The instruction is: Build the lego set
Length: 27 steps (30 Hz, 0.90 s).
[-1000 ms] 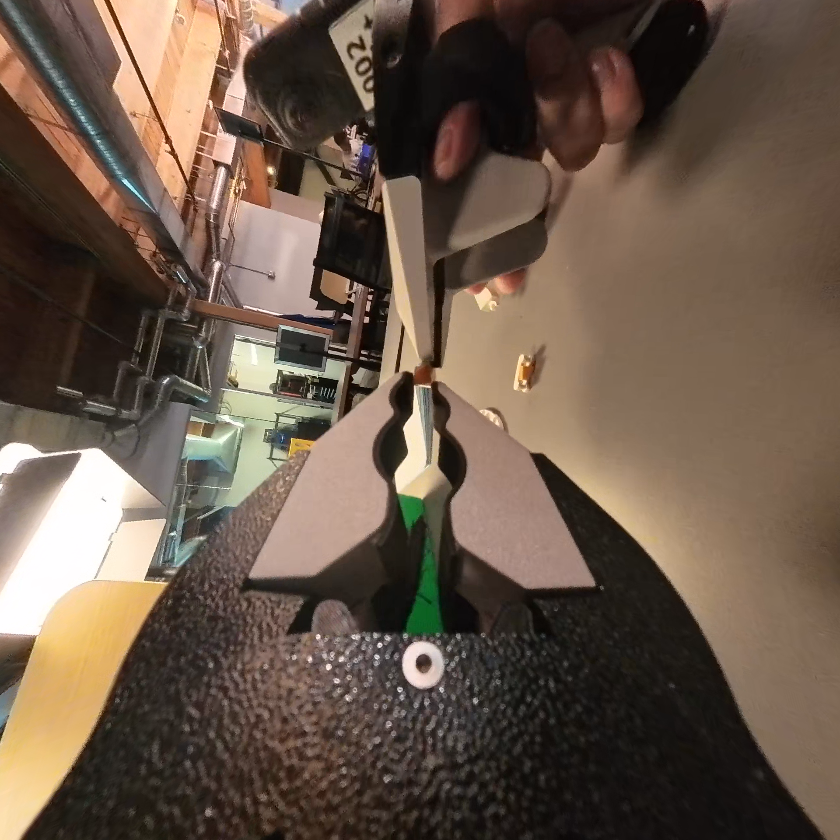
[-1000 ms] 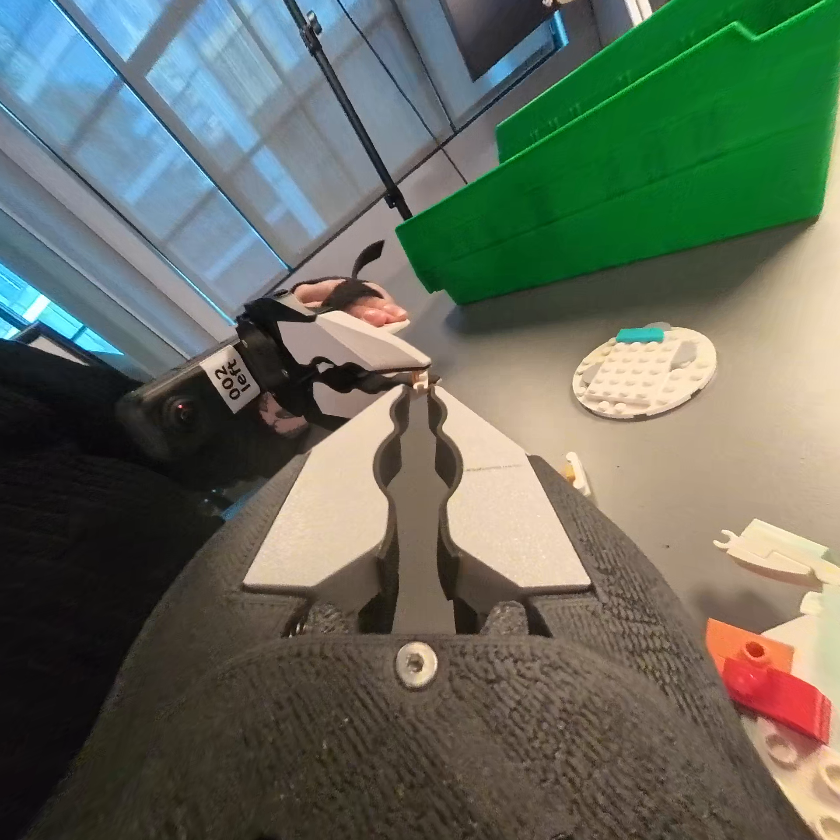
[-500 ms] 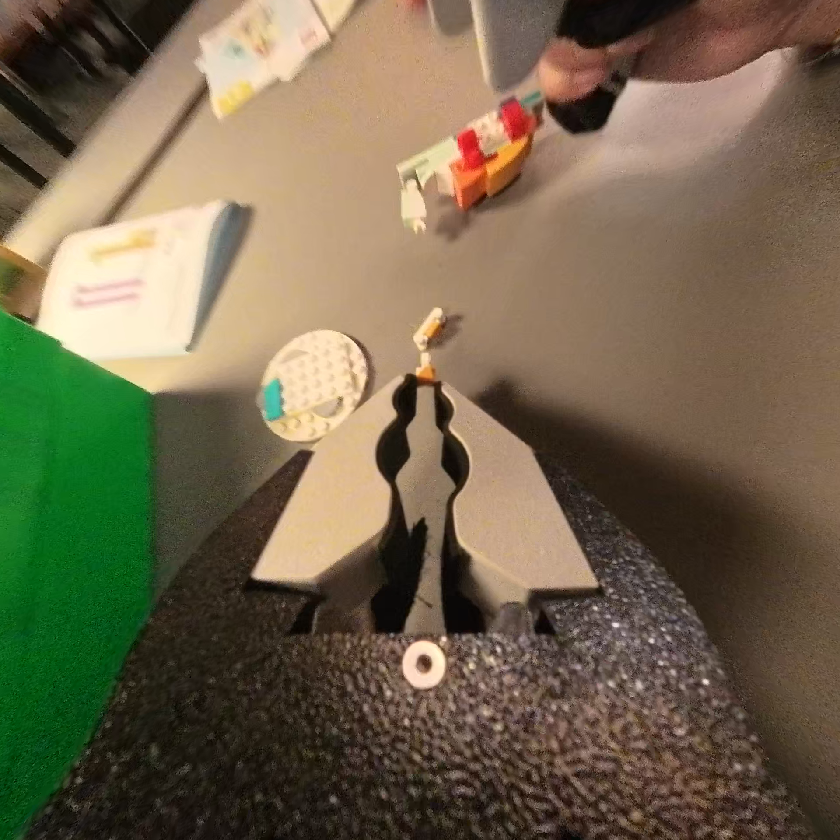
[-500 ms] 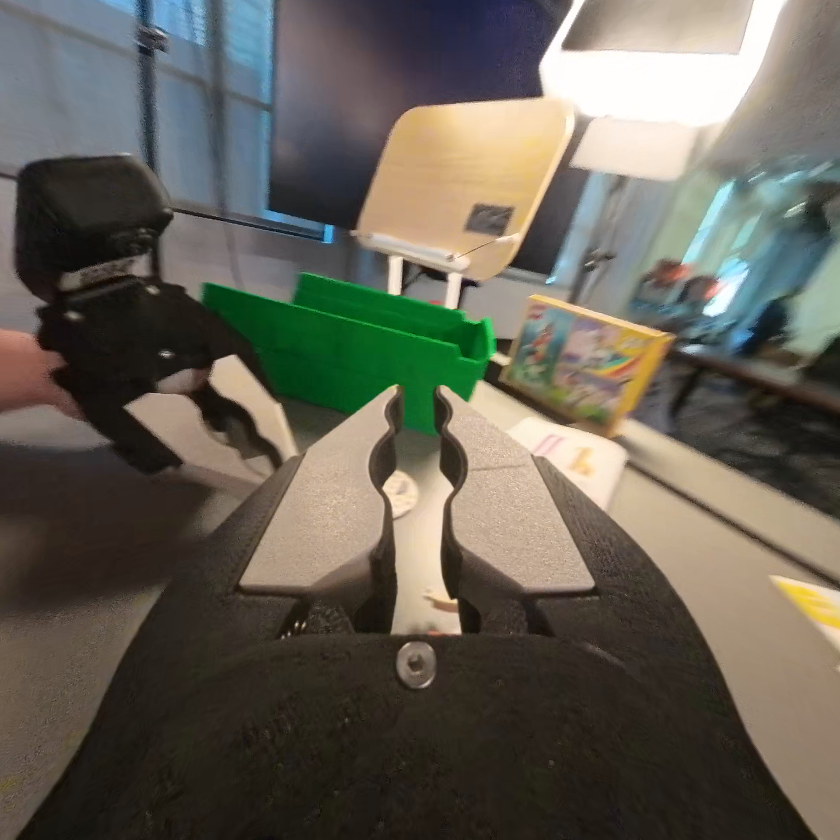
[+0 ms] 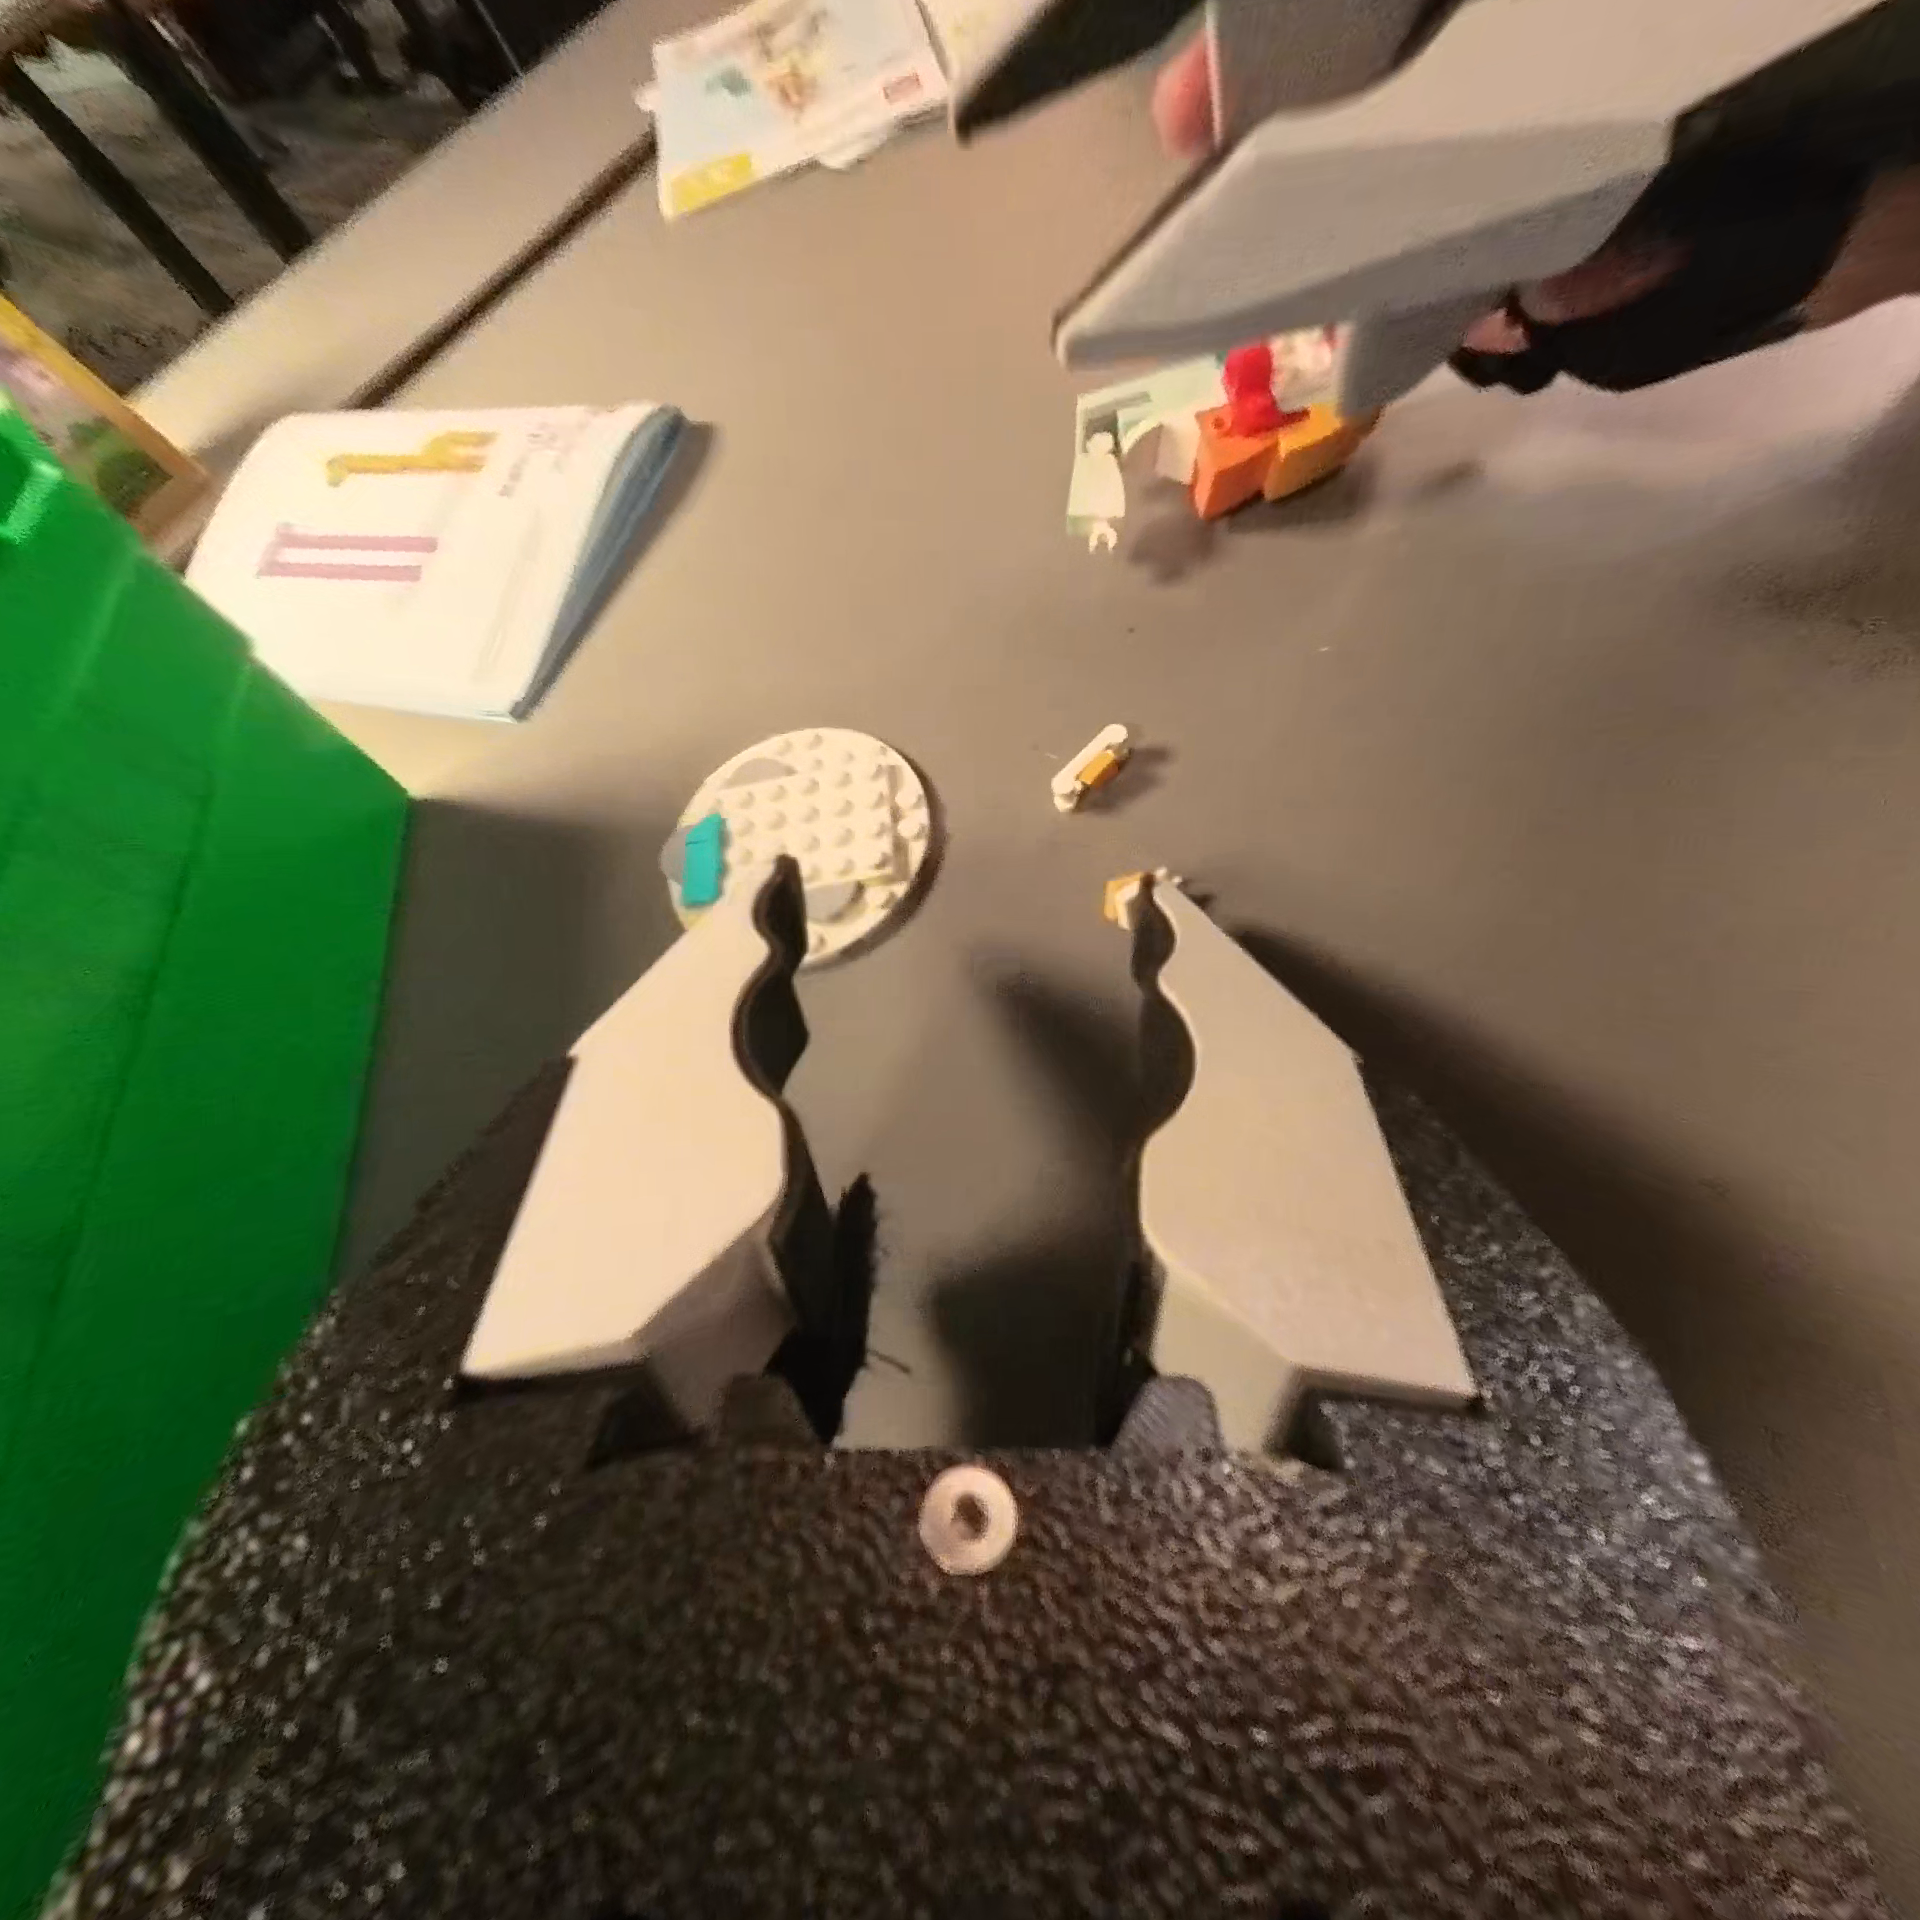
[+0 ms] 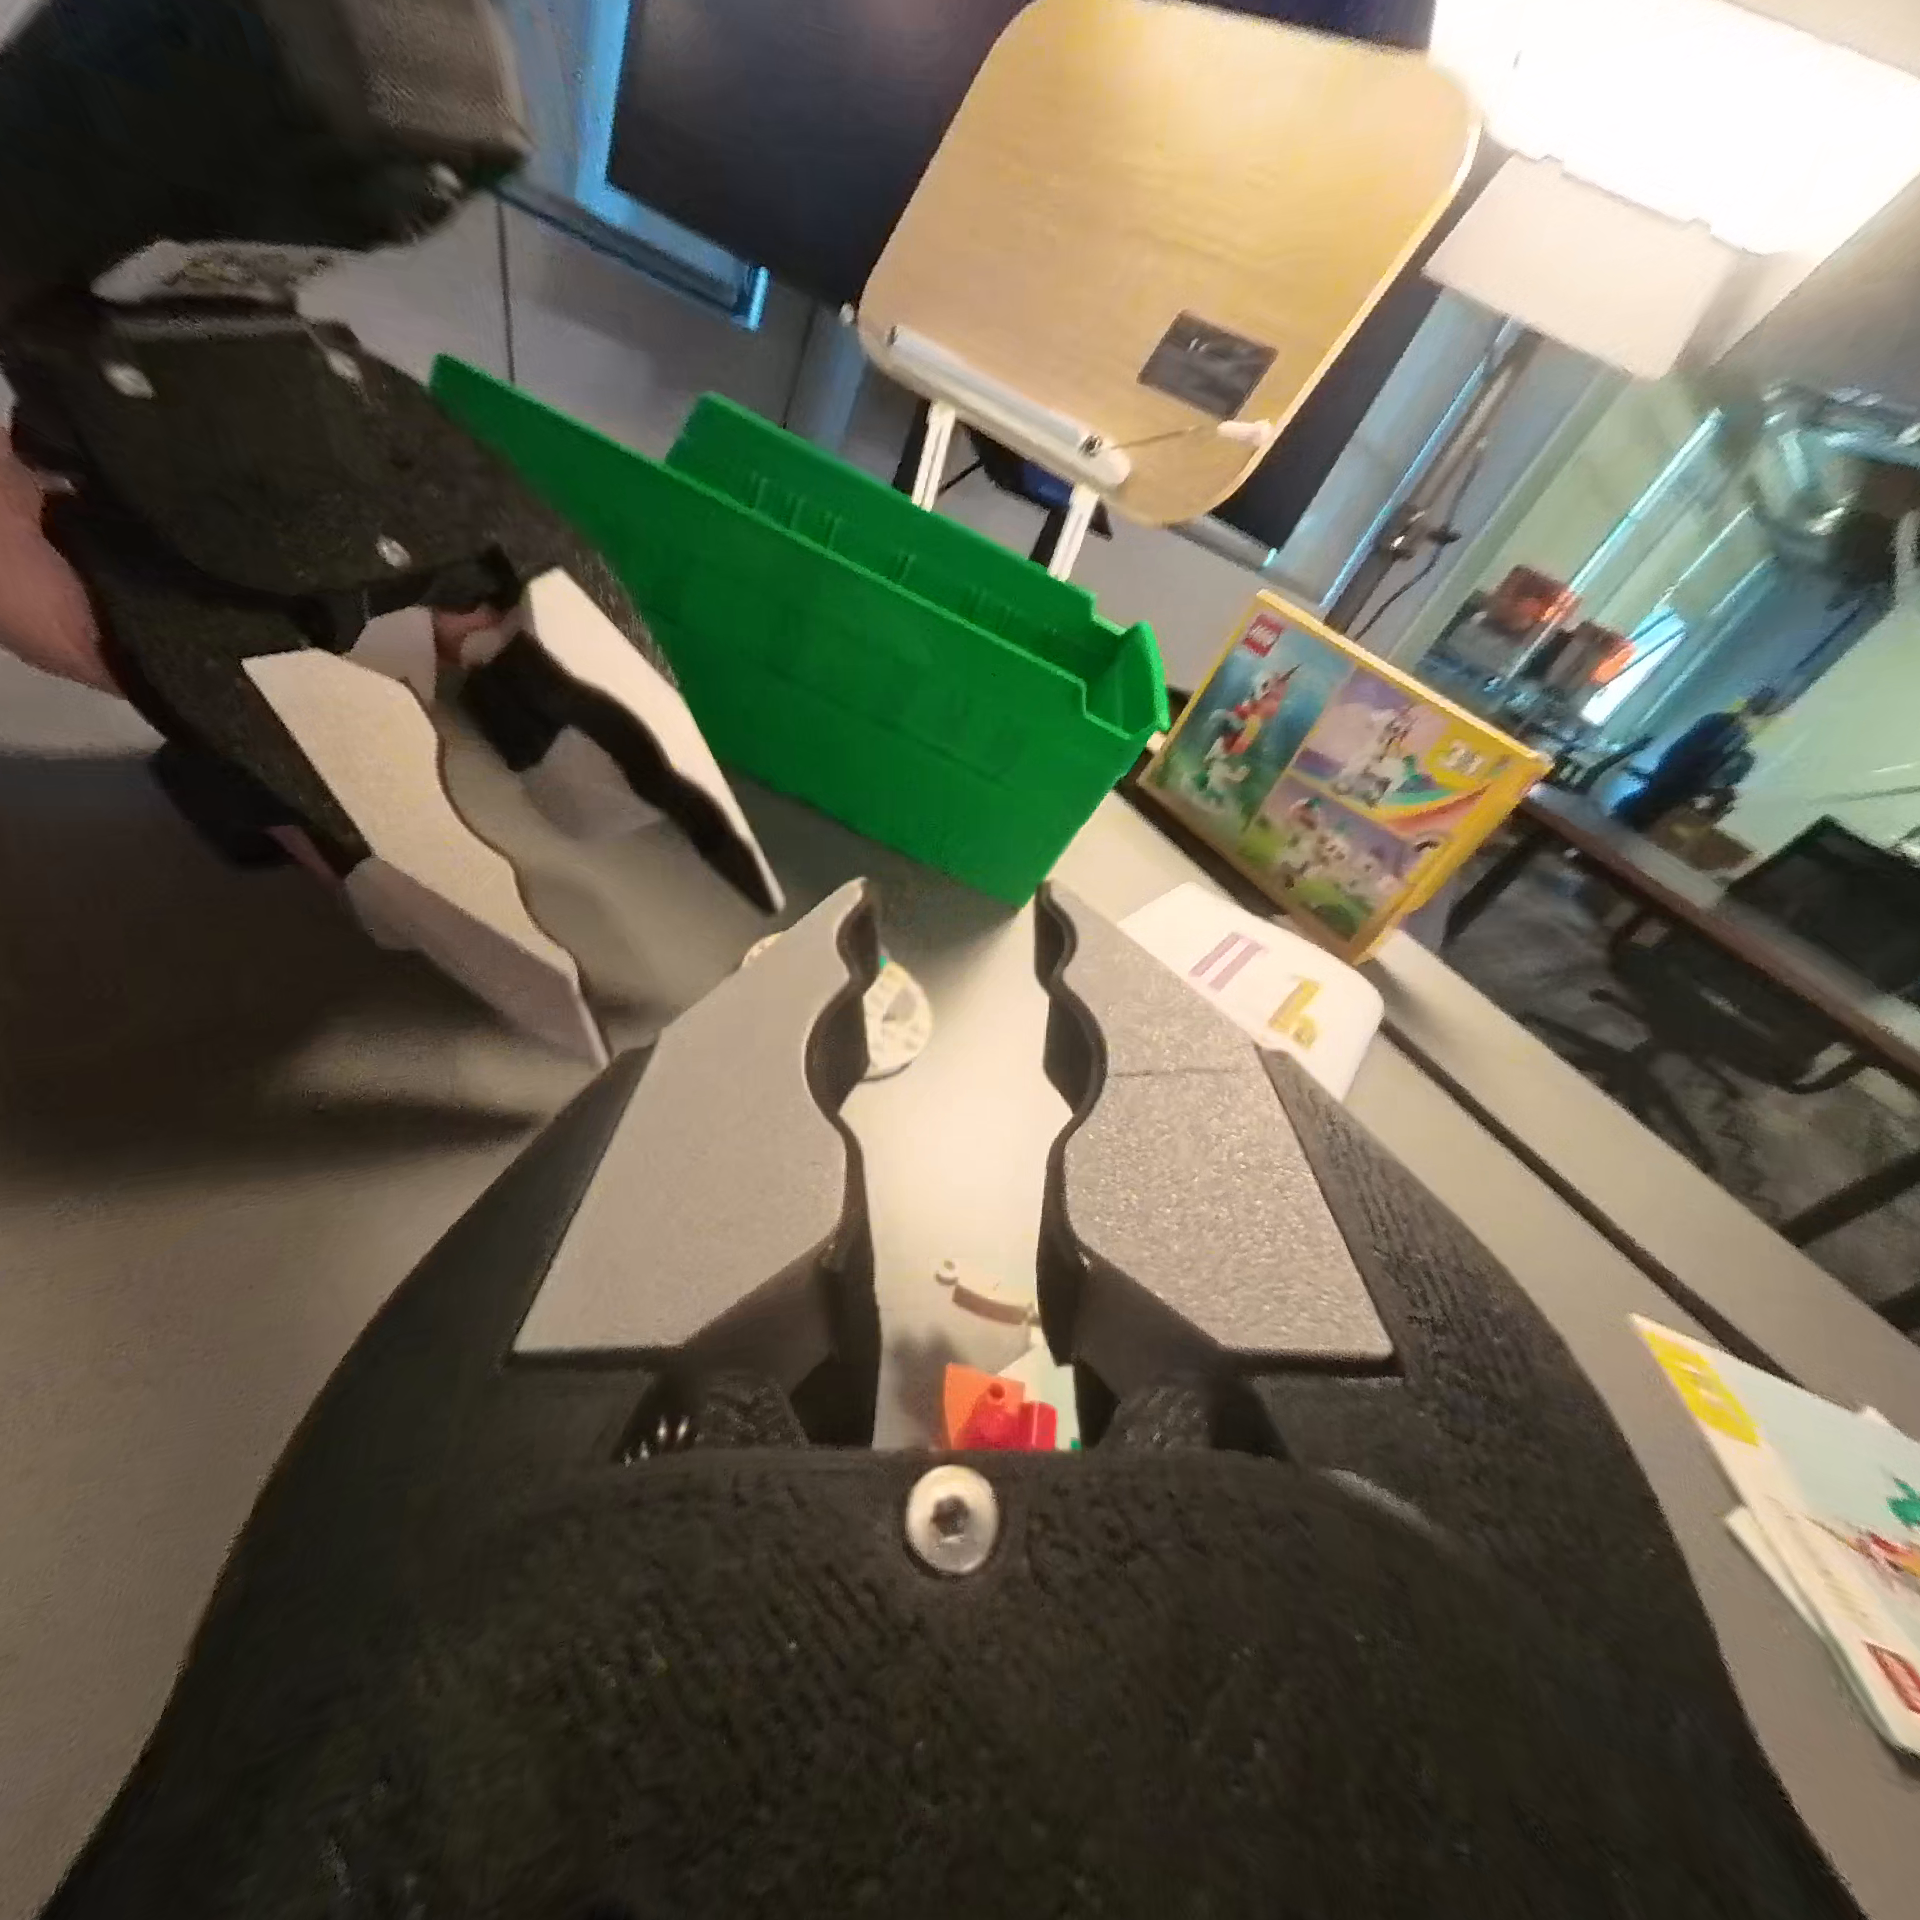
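Fingers of the left gripper stand wide apart above the grey table, with nothing pressed between them. A tiny tan-and-white piece sits right at the tip of its right-hand finger; whether it clings to that finger or lies on the table just past it cannot be told. Behind the left-hand fingertip lies a round white studded plate carrying a teal tile, and a little farther right a small white-and-tan bar lies loose.

To the left a green bin stands close by, with a white booklet beyond it. Farther right sits a small build of orange, red and pale green bricks, and over it hangs the right gripper, its fingers parted with only bare table between them; that same brick build shows low down, close under its body. More printed sheets lie at the far edge, and the right wrist view adds a yellow picture box past the bin.

Nothing is held by either gripper, and the pieces lie scattered and mostly unjoined.
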Available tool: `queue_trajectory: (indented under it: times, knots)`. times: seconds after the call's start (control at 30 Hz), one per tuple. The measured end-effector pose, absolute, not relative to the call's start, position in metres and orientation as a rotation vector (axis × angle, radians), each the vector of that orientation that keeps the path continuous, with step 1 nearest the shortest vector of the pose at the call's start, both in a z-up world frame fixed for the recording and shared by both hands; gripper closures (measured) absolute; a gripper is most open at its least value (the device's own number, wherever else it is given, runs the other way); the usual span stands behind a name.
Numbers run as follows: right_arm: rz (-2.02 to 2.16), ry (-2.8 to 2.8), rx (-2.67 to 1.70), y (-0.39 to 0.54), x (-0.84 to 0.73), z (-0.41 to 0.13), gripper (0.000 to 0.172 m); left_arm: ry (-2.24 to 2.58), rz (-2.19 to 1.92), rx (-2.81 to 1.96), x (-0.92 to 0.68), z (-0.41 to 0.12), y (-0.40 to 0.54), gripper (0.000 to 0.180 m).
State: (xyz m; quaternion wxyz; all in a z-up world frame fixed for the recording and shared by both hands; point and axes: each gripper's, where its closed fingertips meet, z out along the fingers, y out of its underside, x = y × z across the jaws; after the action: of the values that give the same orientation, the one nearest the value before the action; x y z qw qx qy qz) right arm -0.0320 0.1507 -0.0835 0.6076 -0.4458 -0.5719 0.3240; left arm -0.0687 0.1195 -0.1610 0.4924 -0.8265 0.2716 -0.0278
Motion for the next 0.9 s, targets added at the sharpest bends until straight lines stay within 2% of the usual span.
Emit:
queue_trajectory:
  times: [0.17,0.3,0.5,0.6,0.7,0.9]
  knots:
    - [0.606,-1.312,-1.013,0.166,-0.028,-0.085,0.144,0.695,0.085,-1.741,-0.068,-0.133,0.122,0.127]
    - [0.375,-1.226,-0.919,0.186,-0.018,-0.070,0.143,0.674,0.406,-1.433,-0.082,-0.098,0.122,0.160]
    - [0.139,-1.098,-0.890,0.215,0.001,-0.055,0.147,0.660,0.522,-1.348,-0.088,-0.088,0.123,0.164]
    - [0.091,-1.069,-0.853,0.216,0.006,-0.052,0.156,0.673,0.533,-1.292,-0.084,-0.080,0.119,0.178]
    - [0.090,-1.047,-0.818,0.210,0.009,-0.047,0.165,0.727,0.529,-1.297,-0.079,-0.085,0.118,0.178]
    - [0.137,-1.067,-0.723,0.182,0.006,-0.042,0.167,0.784,0.496,-1.216,-0.062,-0.078,0.108,0.180]
